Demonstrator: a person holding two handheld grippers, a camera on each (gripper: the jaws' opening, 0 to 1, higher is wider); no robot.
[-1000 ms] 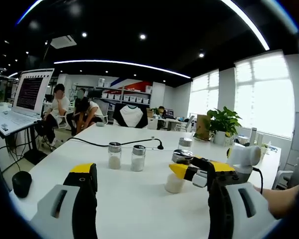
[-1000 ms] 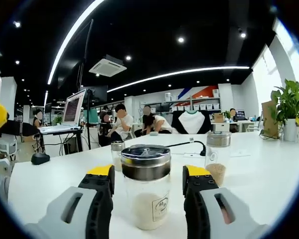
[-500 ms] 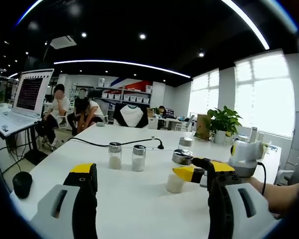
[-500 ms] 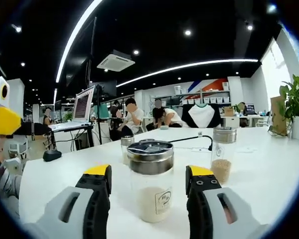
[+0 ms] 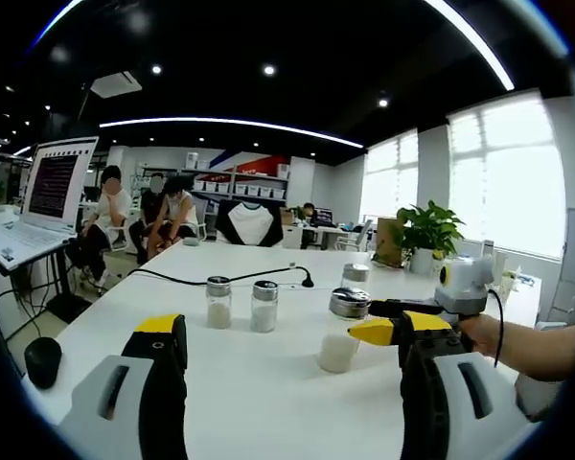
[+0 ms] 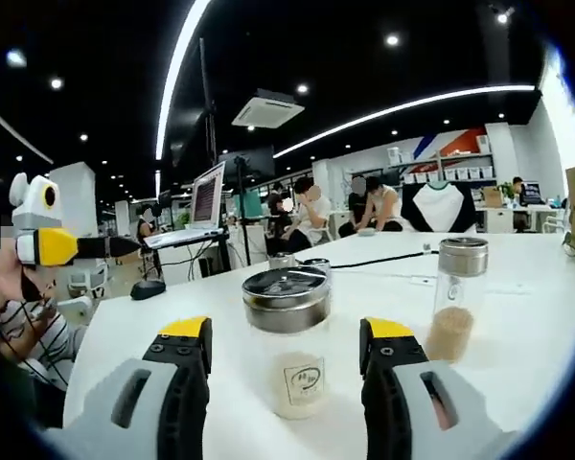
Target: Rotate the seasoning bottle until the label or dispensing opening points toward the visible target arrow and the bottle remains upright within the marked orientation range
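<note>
Right claw (image 6: 286, 350), jaws apart, now swung round white-powder bottle (image 6: 291, 356) on bench (image 6: 517, 326), label facing cam; left claw (image 5: 287, 359) apart, idle.

The left gripper (image 5: 283, 331) had two broad pale-grey jaws, each cut with a dark slanted slot, black along the inner faces and capped with bright yellow tips. The right gripper (image 6: 286, 335) matched it: grey shells, dark slots, black inner sides, yellow caps. In the left gripper view, at about three o'clock, the right gripper (image 5: 395, 329) appeared from the side with a yellow tip on a black bar, a white housing behind it and a thin black cable looping down. In the right gripper view, at nine o'clock, the left gripper (image 6: 62, 246) showed a yellow tip and white housing; below it hung a striped sleeve (image 6: 40, 337) crossed by a thin cable.
</note>
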